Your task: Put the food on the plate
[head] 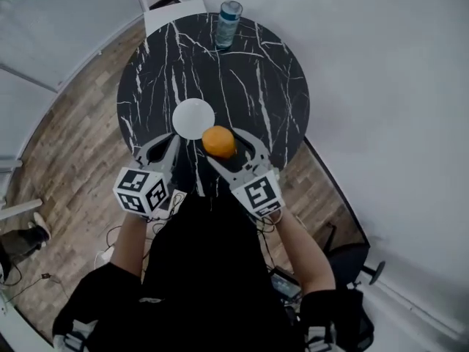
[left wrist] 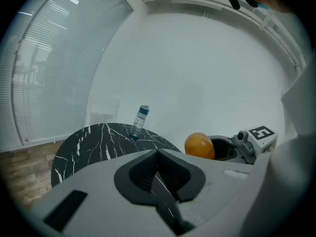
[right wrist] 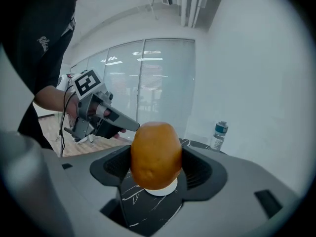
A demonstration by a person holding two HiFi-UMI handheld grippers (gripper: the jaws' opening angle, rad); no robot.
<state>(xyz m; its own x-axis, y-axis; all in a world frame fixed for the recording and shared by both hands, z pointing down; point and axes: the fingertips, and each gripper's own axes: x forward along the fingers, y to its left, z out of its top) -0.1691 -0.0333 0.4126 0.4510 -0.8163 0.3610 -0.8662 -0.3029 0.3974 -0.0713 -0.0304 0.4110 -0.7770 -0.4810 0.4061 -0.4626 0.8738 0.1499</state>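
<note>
An orange fruit (head: 218, 141) is clamped between the jaws of my right gripper (head: 220, 144), held in the air just to the near right of the small white plate (head: 193, 118) on the round black marble table (head: 249, 86). In the right gripper view the orange (right wrist: 155, 154) fills the gap between the pads, and a sliver of the plate (right wrist: 162, 190) shows below it. My left gripper (head: 174, 139) hovers at the table's near edge beside the plate, its jaws shut with nothing in them. In the left gripper view the orange (left wrist: 199, 145) shows to the right.
A water bottle (head: 227, 23) stands at the far edge of the table. A white chair (head: 168, 6) sits behind it. A white wall runs along the right, wooden floor to the left. Cables lie on the floor near the person's feet.
</note>
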